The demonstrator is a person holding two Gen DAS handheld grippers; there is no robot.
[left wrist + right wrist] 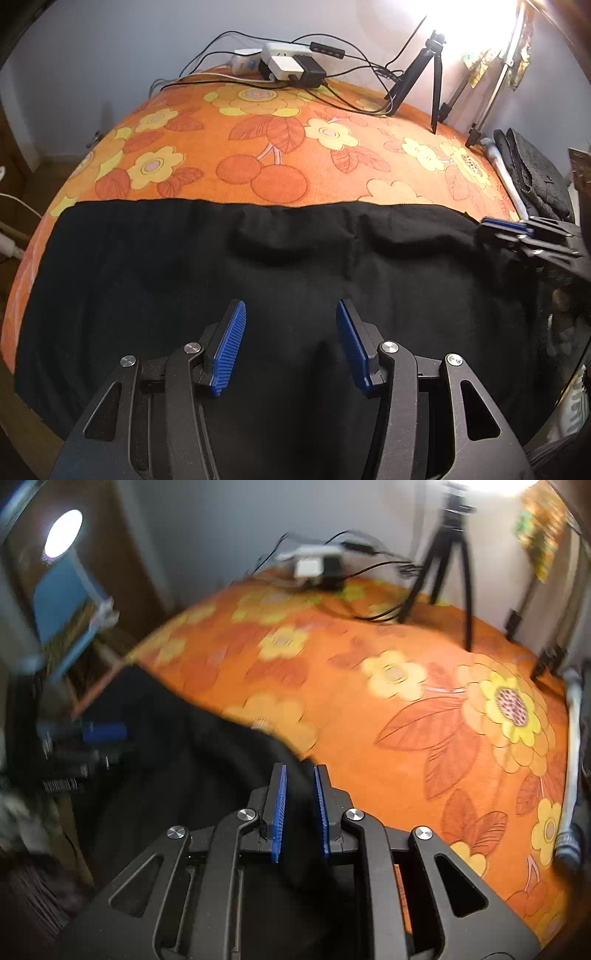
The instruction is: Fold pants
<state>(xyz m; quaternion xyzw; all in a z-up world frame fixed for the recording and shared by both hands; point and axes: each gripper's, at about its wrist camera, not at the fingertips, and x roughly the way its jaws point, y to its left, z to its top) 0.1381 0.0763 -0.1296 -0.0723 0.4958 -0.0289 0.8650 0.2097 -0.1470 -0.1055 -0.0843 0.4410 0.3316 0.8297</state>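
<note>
I see the black pants (258, 266) lying lengthwise along the bed's (258, 147) near edge, left hand-held gripper (290, 325) spread above them, right hand-held gripper (299, 794) pinching their right end.

Pale wall (129, 48), orange floral tablecloth (258, 147), tripod (424, 81), bright lamp (476, 22)

Black pants (258, 266); orange yellow-flowered cloth (332, 122); blue-padded jaws.
</note>
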